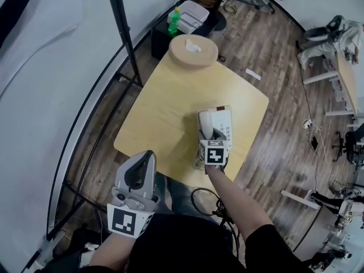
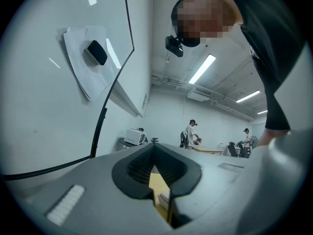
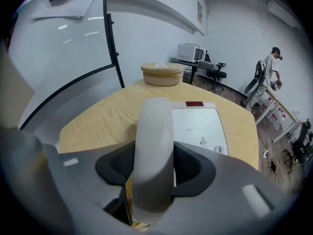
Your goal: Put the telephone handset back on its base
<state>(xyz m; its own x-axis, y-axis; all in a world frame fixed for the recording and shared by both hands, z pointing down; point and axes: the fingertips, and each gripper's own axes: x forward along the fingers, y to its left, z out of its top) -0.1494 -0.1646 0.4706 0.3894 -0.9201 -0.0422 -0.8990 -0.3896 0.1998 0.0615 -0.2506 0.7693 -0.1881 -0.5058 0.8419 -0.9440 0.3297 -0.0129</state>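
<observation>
The light grey handset lies lengthwise along the left side of the white telephone base, which sits near the wooden table's right front edge. My right gripper is shut on the handset's near end, its dark pads pressed on both sides. I cannot tell whether the handset rests fully in its cradle. My left gripper hovers off the table's near left corner, shut, with nothing held.
A round wooden tissue box stands at the table's far end. Beyond it are a green bottle and a white box. A black pole rises at the left. A person stands far right.
</observation>
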